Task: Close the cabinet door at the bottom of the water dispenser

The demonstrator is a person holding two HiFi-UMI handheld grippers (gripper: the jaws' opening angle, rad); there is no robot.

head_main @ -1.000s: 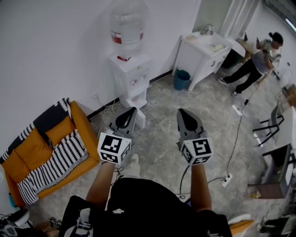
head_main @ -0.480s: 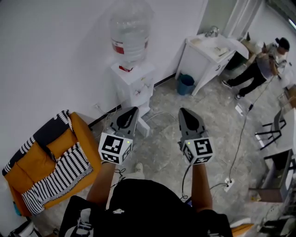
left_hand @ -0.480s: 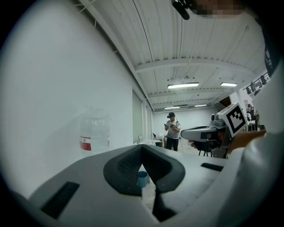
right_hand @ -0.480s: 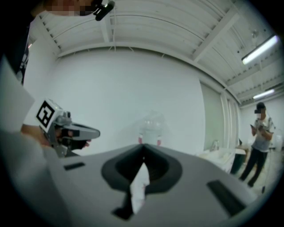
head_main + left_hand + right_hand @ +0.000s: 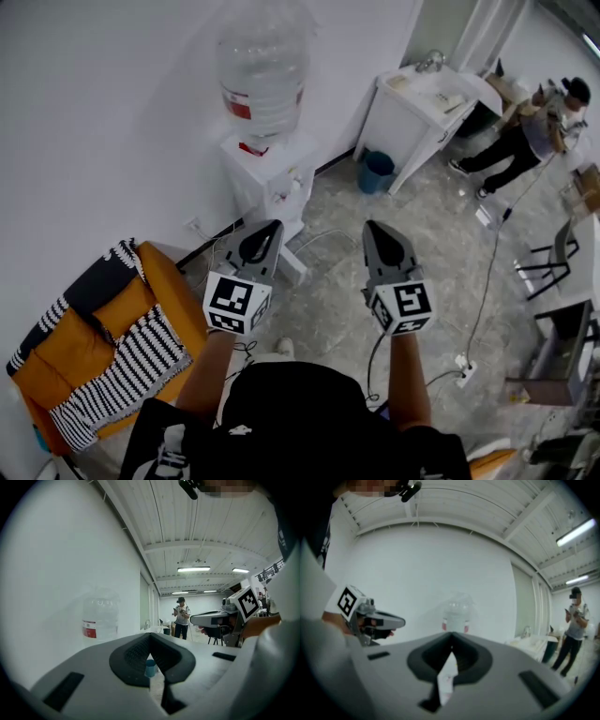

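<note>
There is one water dispenser carrying one bottle, along with one blue bin, one white counter and one orange sofa with one striped blanket. Two claws are in view, the left claw and the right claw. One other person and one power strip are also visible.

water bottle: clear plastic, glossy
dispenser: white plastic, smooth
floor: grey mottled stone look, faint sheen
sofa: orange cloth
blanket: striped woven cloth
left gripper, right gripper: matt grey plastic, jaws lined ribbed black
</note>
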